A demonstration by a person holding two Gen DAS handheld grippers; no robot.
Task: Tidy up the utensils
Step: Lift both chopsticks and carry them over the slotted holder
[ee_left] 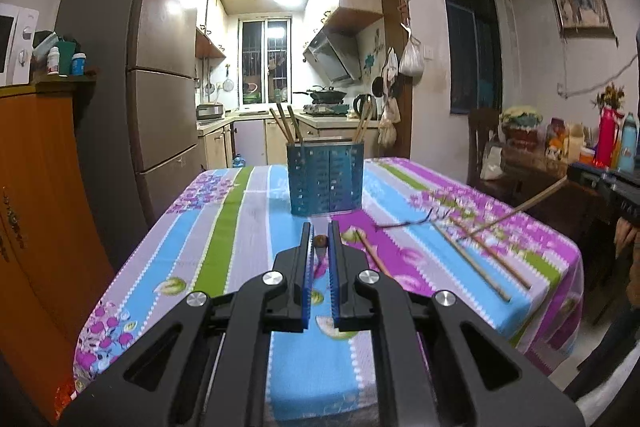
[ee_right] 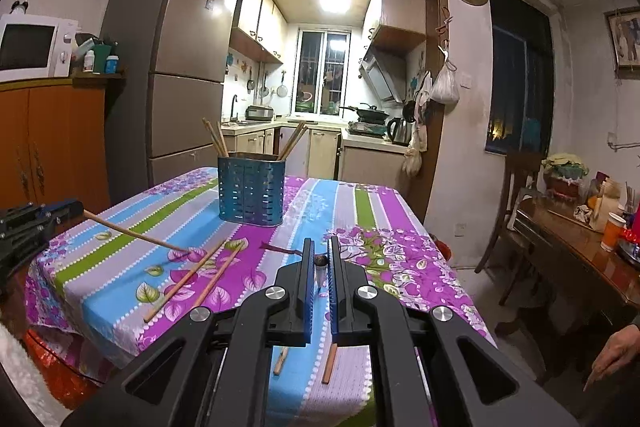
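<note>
Chopsticks, left wrist view: we see two loose chopsticks (ee_left: 486, 269) lying side by side on the right of the table (ee_left: 248, 227), and a third (ee_left: 374, 257) peeking out just beside our own right finger.
Holder: the blue slotted holder (ee_left: 325, 179) stands upright past the middle of the table, with stored chopsticks (ee_left: 286, 125) leaning out of both ends.
Left gripper: the left gripper (ee_left: 321, 227) is pressed together on one stick (ee_left: 321, 241), which we look at end-on between the blue pads, up off the cloth.
Right gripper: the right gripper (ee_left: 576, 174) pokes in from the right edge. It pinches a long, blurred stick (ee_left: 540, 195) that slants down toward the cloth.
Chopsticks, right wrist view: we have a pair (ee_right: 200, 273) lying aslant on the near left of the cloth, and two more ends (ee_right: 330, 363) showing at the near edge below the jaws.
Holder again: it stands left of centre, well apart from the loose pair.
Right gripper, own view: its jaws are clamped on a stick end (ee_right: 321, 261) between the pads, held above the table.
Left gripper, seen from here: it sits at the left edge and nips a stick (ee_right: 136, 233) that angles down over the stripes. We cannot tell whether the stick's far tip touches the cloth.
</note>
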